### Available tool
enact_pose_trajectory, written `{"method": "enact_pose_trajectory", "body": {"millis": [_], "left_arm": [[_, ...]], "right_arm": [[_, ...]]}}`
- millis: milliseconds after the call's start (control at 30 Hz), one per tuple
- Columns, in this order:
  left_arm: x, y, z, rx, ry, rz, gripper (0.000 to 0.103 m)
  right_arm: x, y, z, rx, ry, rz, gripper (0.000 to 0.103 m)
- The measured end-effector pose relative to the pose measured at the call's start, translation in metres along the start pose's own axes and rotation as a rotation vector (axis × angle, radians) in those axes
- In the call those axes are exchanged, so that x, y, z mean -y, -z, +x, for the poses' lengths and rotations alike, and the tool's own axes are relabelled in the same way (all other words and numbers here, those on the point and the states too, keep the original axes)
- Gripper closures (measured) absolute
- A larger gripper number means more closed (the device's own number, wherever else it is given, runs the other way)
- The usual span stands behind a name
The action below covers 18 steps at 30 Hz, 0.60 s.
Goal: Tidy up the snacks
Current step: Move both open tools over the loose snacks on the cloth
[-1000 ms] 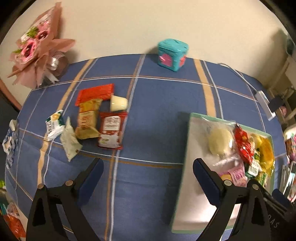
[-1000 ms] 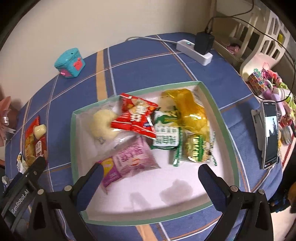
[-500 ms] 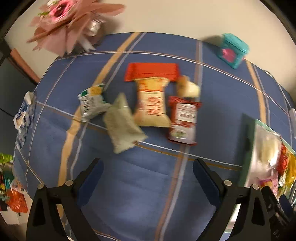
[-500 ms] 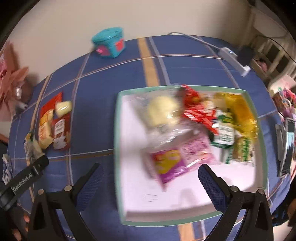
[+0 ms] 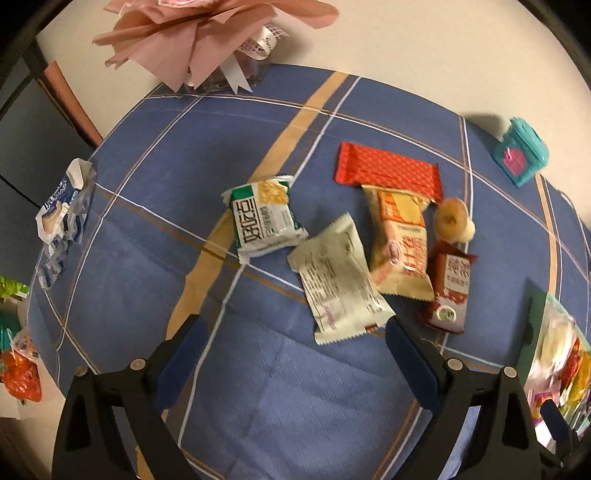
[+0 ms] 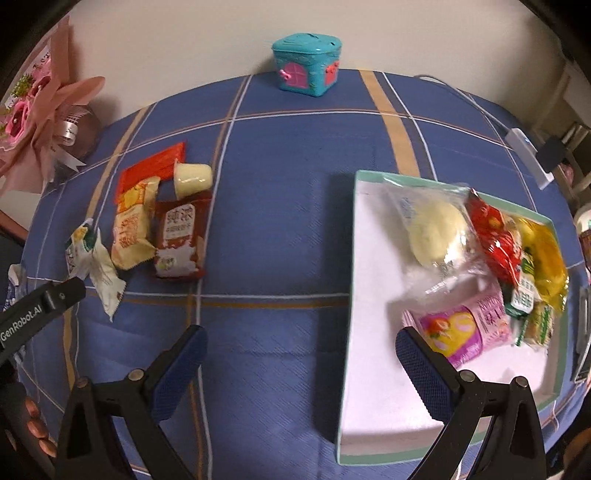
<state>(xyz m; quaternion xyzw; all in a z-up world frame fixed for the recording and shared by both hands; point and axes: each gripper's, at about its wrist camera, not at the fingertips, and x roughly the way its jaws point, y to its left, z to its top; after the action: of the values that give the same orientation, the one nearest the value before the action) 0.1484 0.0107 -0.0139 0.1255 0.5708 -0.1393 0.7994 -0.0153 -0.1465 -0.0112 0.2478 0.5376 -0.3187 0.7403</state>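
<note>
Loose snacks lie on the blue checked tablecloth: a pale white packet (image 5: 340, 277), a green and white packet (image 5: 263, 217), an orange packet (image 5: 400, 243), a red flat packet (image 5: 388, 170), a dark red packet (image 5: 448, 288) and a small jelly cup (image 5: 452, 221). My left gripper (image 5: 291, 350) is open and empty, just short of the pale packet. My right gripper (image 6: 299, 354) is open and empty, above the cloth at the left rim of the green-edged tray (image 6: 351, 258), which holds several snacks, including a pink packet (image 6: 461, 326).
A teal toy house (image 6: 306, 62) stands at the table's far edge. A pink bouquet (image 5: 207, 33) stands at the far left. A white power strip (image 6: 528, 151) lies at the right edge. A crumpled blue and white wrapper (image 5: 62, 214) lies at the left edge.
Both grippers have swung left. The left view now centres on the loose snacks and is closer to them. The right view has shifted from the tray towards the middle of the cloth.
</note>
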Motion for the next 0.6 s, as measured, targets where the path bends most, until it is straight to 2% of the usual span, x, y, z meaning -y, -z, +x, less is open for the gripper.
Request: {"method": "enact_pose_trajectory", "body": {"millis": [233,367,600], "left_arm": [[-0.012,-0.018,0.007,0.02,0.037,-0.046,0.006],[-0.015,-0.024,0.022,-0.017,0.079,-0.074,0.006],[-0.011,-0.034,0.044,-0.059,0.121,-0.102,0.006]], "right_arm": [[-0.011,-0.027,0.0,0.057,-0.026,-0.02,0.0],[-0.03,-0.042,0.014,0.056,-0.062,-0.039,0.0],[-0.062,-0.05,0.046,0.03,-0.065,-0.102,0.0]]}}
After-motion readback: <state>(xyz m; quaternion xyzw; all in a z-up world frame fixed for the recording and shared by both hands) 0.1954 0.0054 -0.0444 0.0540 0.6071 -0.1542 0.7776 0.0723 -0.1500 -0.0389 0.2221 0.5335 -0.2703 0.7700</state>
